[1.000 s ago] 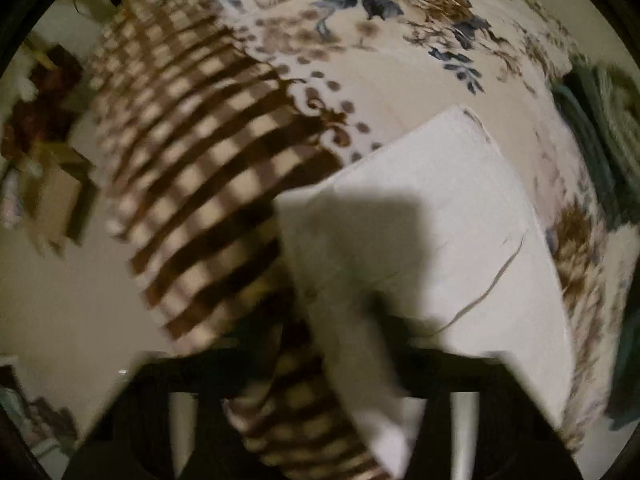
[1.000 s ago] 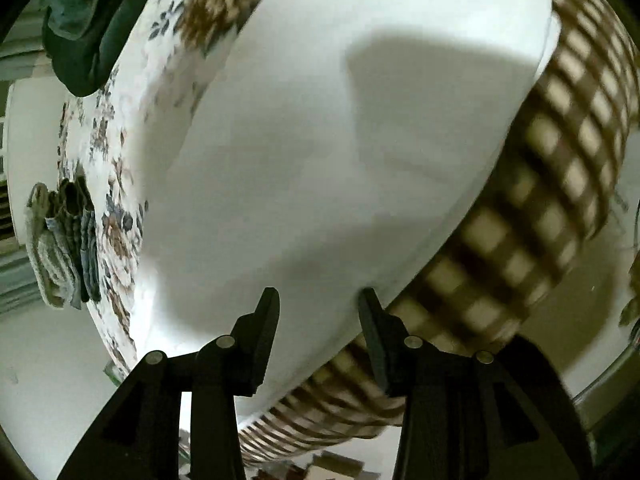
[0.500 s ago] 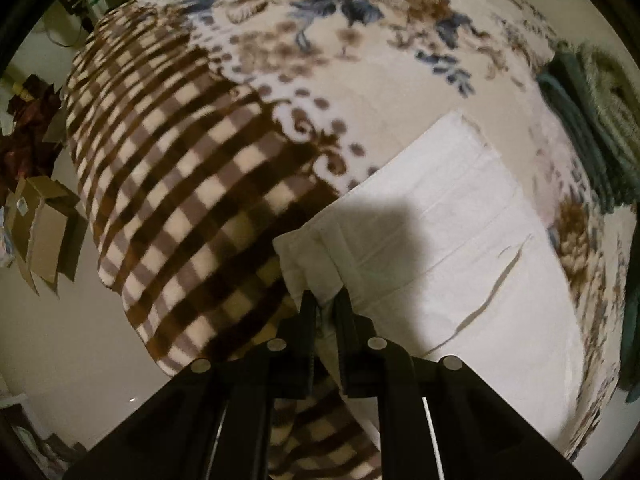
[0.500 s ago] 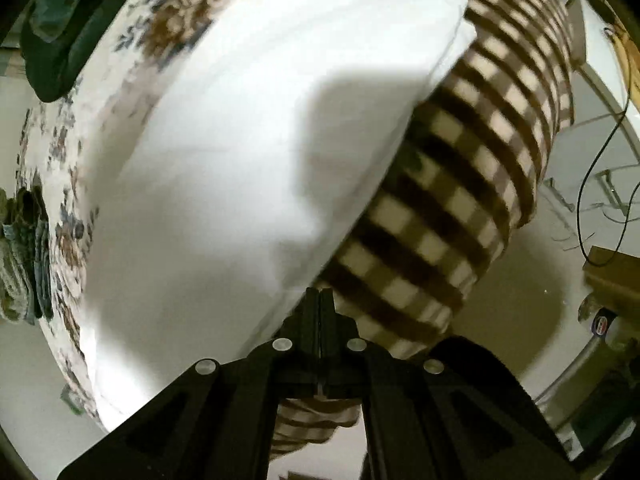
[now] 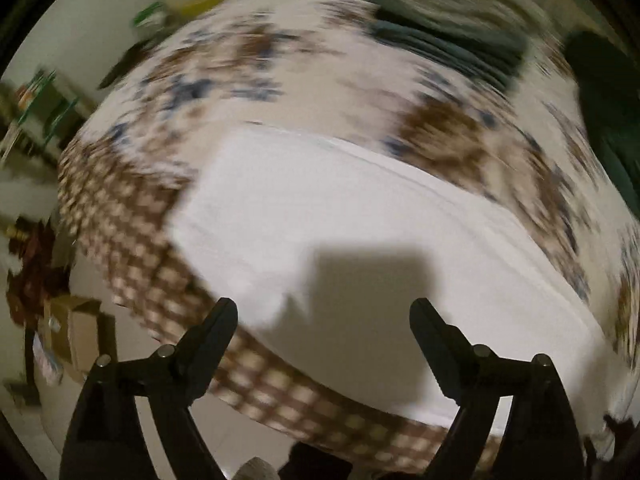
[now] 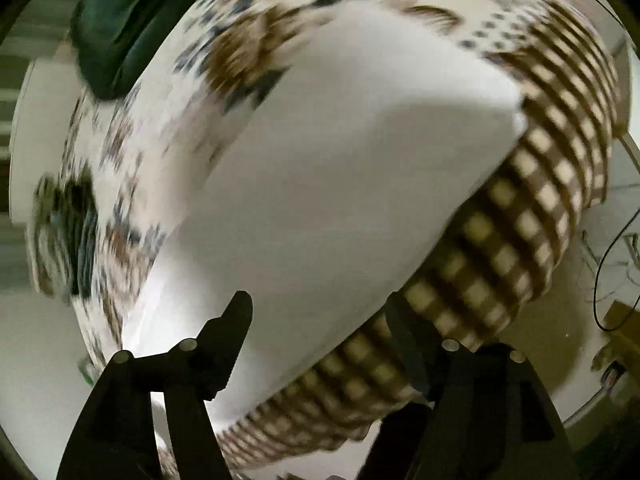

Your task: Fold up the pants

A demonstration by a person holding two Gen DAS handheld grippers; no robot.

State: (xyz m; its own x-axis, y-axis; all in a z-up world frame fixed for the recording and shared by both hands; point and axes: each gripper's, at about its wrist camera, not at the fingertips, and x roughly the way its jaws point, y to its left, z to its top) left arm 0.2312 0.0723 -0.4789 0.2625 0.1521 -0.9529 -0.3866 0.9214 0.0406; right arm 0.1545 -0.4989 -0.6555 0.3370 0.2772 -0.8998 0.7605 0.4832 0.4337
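The white pants lie folded flat in a broad rectangle on the floral bed cover, near its brown-checked border. They also show in the right wrist view. My left gripper is open and empty, its fingers spread over the pants' near edge. My right gripper is open and empty above the pants' near edge by the checked border. Both views are motion-blurred.
Folded dark green and grey clothes are stacked at the far side of the bed, with a dark green garment beside them. A cardboard box and clutter stand on the floor at left. Cables lie on the floor at right.
Both grippers were shut on the pants' edge half a second ago; now both are open and have pulled back, and the pants lie released on the bed.
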